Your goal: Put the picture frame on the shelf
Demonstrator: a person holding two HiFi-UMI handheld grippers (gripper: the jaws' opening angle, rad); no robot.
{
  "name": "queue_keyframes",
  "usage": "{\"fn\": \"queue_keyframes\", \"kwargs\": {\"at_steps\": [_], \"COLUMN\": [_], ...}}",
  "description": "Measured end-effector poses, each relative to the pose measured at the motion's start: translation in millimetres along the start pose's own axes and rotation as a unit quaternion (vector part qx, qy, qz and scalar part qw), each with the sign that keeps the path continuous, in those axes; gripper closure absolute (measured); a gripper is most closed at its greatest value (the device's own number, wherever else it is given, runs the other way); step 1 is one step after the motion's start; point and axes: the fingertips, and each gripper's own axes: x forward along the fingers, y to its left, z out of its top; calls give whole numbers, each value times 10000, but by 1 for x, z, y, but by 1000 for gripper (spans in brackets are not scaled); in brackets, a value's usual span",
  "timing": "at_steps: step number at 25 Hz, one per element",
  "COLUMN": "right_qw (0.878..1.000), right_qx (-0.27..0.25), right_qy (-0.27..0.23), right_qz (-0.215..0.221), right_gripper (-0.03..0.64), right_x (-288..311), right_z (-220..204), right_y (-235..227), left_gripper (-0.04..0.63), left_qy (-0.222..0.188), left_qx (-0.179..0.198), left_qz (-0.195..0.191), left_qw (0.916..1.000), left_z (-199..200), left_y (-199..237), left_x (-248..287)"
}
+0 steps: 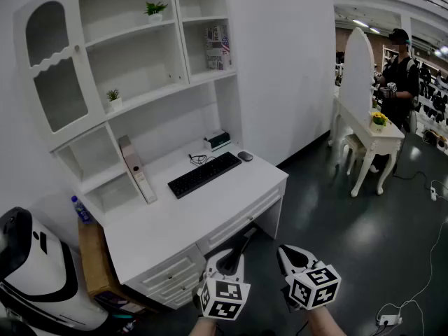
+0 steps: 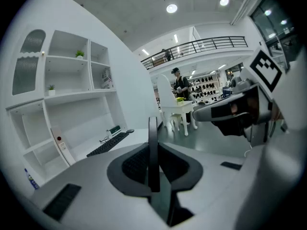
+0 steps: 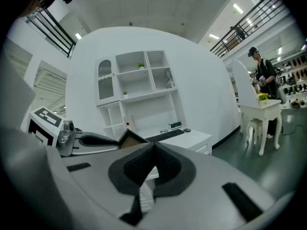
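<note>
The picture frame (image 1: 246, 243) is a thin dark slab, seen edge-on between the jaws in the left gripper view (image 2: 152, 143). My left gripper (image 1: 234, 257) is shut on it, low in the head view, in front of the white desk (image 1: 175, 222). The right gripper view shows the frame's brown corner (image 3: 128, 139) sticking out of the left gripper (image 3: 93, 142). My right gripper (image 1: 289, 255) hangs just right of the left one, jaws together with nothing between them (image 3: 153, 150). The white shelf unit (image 1: 136, 30) rises behind the desk, well beyond both grippers.
On the desk lie a black keyboard (image 1: 204, 174) and a mouse (image 1: 245, 156), and a white binder (image 1: 136, 170) leans there. Small plants (image 1: 155, 9) and books (image 1: 218, 46) sit on shelves. A white vanity table (image 1: 371, 135) and a person (image 1: 402, 82) stand at far right.
</note>
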Motion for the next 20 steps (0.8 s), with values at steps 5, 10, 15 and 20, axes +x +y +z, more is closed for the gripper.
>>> {"fn": "queue_keyframes", "kwargs": {"at_steps": [5, 10, 15, 20], "right_qw": [10000, 9998, 9998, 9997], "right_qx": [38, 161, 120, 49], "right_qy": [49, 47, 0, -123], "right_qz": [9, 73, 147, 223], "right_gripper": [617, 617, 615, 615], "right_x": [2, 1, 0, -4], "right_z": [-1, -4, 3, 16], "right_y": [-8, -17, -30, -45], "left_gripper": [535, 535, 535, 535], "left_qy": [-5, 9, 0, -100], "left_qx": [-42, -143, -154, -83], "left_qz": [17, 47, 147, 304], "left_qw": [10000, 9999, 9998, 9995], "left_z": [4, 5, 12, 30], "left_y": [0, -2, -4, -8], "left_x": [6, 12, 18, 23]}}
